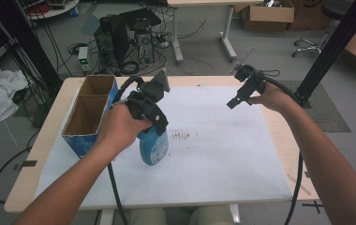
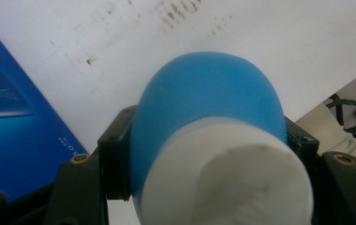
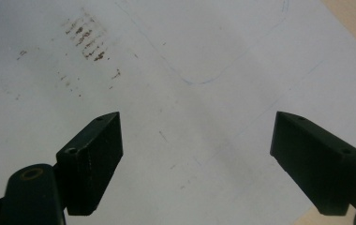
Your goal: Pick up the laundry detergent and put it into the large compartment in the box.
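A blue bottle (image 1: 154,146) with a white end (image 2: 227,178) is clamped between the jaws of my left gripper (image 1: 152,118), which is shut on it from above. In the left gripper view the bottle (image 2: 204,93) sits between the two black jaws, with the white sheet behind it. My right gripper (image 1: 236,101) is held over the sheet's far right, well apart from the bottle. In the right gripper view its jaws (image 3: 197,154) stand wide open with nothing between them.
An open-topped blue box (image 1: 88,115) with two compartments stands at the table's left, close beside my left hand. A white sheet (image 1: 223,154) with brown smudges (image 1: 184,136) covers the wooden table (image 1: 26,183). A black post (image 1: 328,51) rises at the far right.
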Demonstrator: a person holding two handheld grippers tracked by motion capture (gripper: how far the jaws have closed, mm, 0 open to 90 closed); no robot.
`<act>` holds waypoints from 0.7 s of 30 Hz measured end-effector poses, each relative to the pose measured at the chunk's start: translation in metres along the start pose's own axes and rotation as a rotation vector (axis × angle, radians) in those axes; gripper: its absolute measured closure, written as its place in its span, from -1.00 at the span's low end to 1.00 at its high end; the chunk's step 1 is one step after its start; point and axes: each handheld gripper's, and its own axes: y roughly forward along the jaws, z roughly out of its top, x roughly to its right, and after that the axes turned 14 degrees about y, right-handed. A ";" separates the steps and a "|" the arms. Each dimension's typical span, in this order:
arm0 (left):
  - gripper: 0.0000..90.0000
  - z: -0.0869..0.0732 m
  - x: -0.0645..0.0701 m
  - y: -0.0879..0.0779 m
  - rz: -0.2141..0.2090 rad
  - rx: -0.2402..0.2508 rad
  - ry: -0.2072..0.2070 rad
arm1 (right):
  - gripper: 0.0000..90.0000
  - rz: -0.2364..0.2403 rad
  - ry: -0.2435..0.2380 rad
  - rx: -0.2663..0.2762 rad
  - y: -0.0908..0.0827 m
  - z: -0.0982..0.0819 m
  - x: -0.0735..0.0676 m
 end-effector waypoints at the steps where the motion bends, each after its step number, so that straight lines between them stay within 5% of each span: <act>1: -0.16 0.000 0.000 0.000 0.000 0.000 0.000 | -0.62 -0.001 0.001 -0.001 0.000 0.000 0.000; 8: -0.16 0.007 -0.013 -0.045 0.037 0.040 -0.045 | -0.62 0.004 -0.001 0.003 0.000 0.001 0.000; 21: -0.16 0.007 -0.038 -0.081 0.078 0.034 -0.124 | -0.62 0.015 -0.007 0.001 0.002 0.002 -0.002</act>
